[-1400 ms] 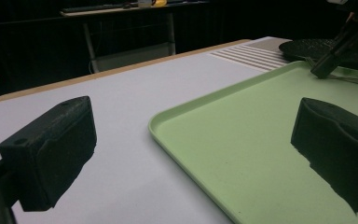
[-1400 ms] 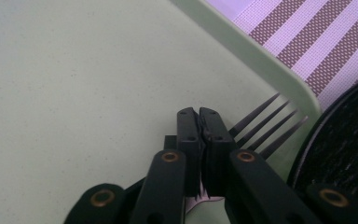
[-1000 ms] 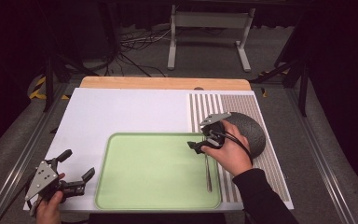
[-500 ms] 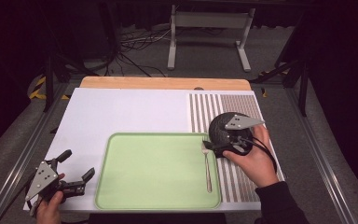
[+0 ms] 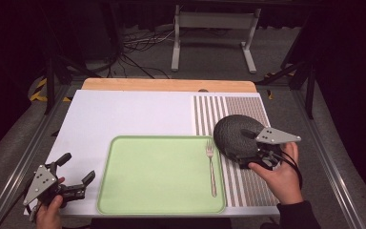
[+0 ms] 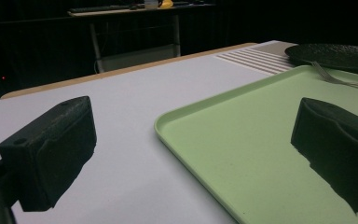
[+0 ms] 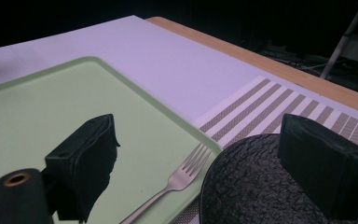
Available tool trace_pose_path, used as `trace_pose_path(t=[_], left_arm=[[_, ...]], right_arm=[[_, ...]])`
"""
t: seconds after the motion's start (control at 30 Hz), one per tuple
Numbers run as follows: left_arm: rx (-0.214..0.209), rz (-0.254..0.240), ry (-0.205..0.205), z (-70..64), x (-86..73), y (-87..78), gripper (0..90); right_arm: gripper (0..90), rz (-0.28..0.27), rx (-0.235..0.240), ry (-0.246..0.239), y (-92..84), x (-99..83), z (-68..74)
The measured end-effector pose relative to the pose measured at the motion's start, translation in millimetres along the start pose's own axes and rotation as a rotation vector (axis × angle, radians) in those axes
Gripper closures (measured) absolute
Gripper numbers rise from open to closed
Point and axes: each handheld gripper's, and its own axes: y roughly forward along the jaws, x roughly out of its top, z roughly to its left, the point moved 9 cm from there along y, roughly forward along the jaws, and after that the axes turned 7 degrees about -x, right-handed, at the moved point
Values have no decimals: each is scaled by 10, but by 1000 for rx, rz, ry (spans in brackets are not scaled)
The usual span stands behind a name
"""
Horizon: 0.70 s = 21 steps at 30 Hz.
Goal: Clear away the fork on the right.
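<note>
A silver fork [image 5: 211, 167] lies lengthwise near the right edge of a light green tray [image 5: 162, 174]. Right of the tray, a dark textured plate [image 5: 236, 133] rests on a striped placemat [image 5: 228, 107]. My right gripper [image 5: 248, 155] hovers at the plate's near right rim. Its jaws have just been opening and hold nothing. The right gripper view has the right gripper [image 7: 198, 140] open, the fork [image 7: 177, 179] and plate [image 7: 251, 186] below it. My left gripper [image 5: 79, 167] stands open at the front left, beside the tray. In its own view the left gripper [image 6: 196, 135] frames the tray [image 6: 242, 140].
A white mat [image 5: 133, 114] covers the table's left and middle. A wooden strip [image 5: 167, 85] runs along the far edge. Beyond the table stand a metal frame [image 5: 214, 28] and loose cables on the floor. Metal rails border both sides.
My right hand has moved right, from the fork's tines on the tray to over the plate. The fork stays on the tray. The left gripper has kept still.
</note>
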Motion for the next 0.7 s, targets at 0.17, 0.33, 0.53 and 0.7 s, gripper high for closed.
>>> trace_pose_path(t=[0.17, 0.33, 0.53, 0.7], left_arm=[[0, 2, 1, -1, -6, 8, 7], [-3, 5, 1, -4, -11, 15, 7], [-5, 6, 2, -10, -12, 17, 7], [-9, 1, 7, -15, -5, 16, 7]], right_arm=[[113, -58, -3, 14, -93, -73, -70], [112, -83, -8, 11, -174, -180, -154], [110, -121, -13, 33, -227, -359, -262], [110, -139, -32, 43, -251, -515, -341]])
